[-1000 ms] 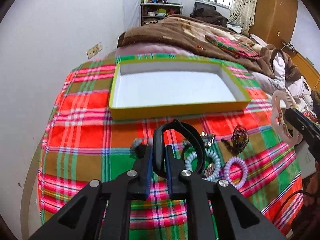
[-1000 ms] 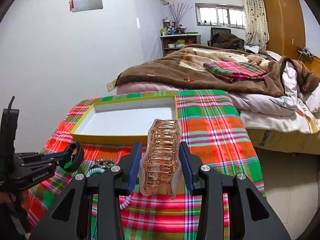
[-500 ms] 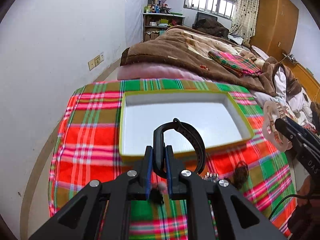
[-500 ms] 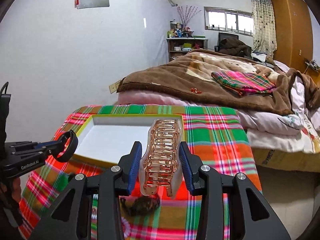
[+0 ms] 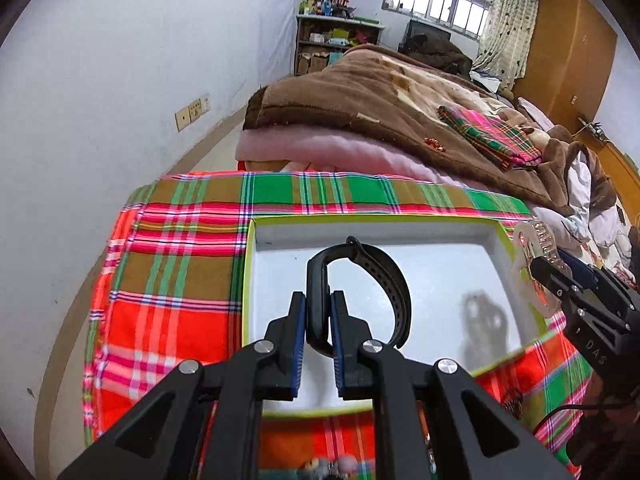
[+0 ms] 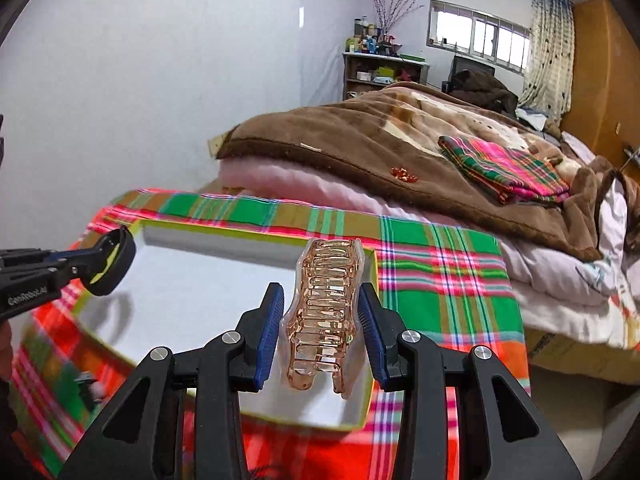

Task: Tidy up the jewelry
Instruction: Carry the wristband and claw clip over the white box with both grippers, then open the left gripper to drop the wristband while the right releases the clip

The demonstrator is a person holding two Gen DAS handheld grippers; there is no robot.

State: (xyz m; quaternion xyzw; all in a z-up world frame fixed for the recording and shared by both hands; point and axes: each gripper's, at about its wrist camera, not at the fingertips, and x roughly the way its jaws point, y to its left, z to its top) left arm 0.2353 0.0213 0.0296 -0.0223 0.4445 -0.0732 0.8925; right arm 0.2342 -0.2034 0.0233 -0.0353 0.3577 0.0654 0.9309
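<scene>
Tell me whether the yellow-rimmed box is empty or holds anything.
Empty as far as visible: the box shows bare white floor with only shadows; its near strip is hidden behind the jaws.

A big brown fuzzy blanket (image 6: 400,148) lay on the bed over a soft pink cover (image 6: 280,180). A small folded checked cloth (image 6: 504,168) sat on top of the blanket. A wooden shelf (image 6: 380,72) full of bottles stood near the bright window (image 6: 476,36) with its spotted curtain (image 6: 548,48).

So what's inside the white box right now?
The box looks bare inside, only shadows on its floor. The near part is hidden behind the left gripper and its black band.
</scene>
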